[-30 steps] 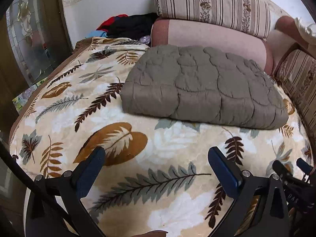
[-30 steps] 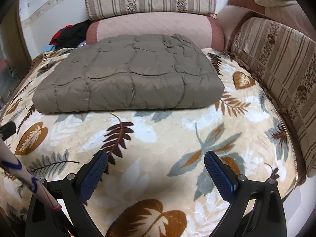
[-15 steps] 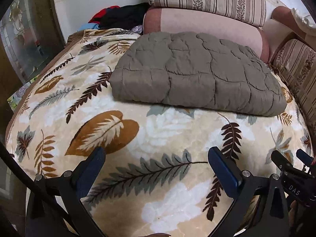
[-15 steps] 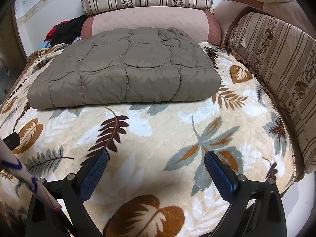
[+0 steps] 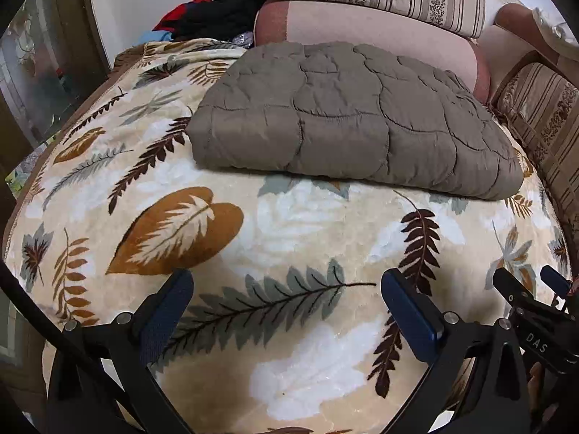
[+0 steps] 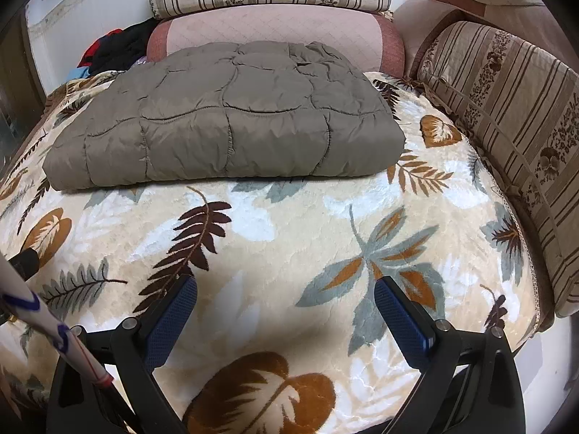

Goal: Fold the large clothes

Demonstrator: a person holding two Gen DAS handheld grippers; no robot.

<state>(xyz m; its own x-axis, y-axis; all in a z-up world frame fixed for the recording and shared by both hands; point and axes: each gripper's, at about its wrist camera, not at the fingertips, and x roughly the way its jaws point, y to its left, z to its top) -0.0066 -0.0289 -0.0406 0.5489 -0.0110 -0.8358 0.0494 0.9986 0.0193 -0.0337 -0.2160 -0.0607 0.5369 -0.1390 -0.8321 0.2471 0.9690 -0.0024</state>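
Clothing (image 5: 213, 18) in black, red and blue is bunched in the far left corner behind the blanket's edge, too crumpled and partly hidden to tell what the pieces are. A white rod (image 6: 54, 329) with blue marks crosses the lower left of the right wrist view, cut off at both ends. The quilted jacket (image 5: 347, 115) (image 6: 231, 115), grey-brown with curved stitching, lies folded into a thick flat rectangle on the leaf-patterned blanket (image 5: 289, 238) (image 6: 289, 231), its far edge near the pink bolster (image 5: 380, 32) (image 6: 267, 29). The left gripper (image 5: 286, 300) and right gripper (image 6: 286, 303) both have their fingers spread wide with nothing between them, above the blanket and well apart from the jacket.
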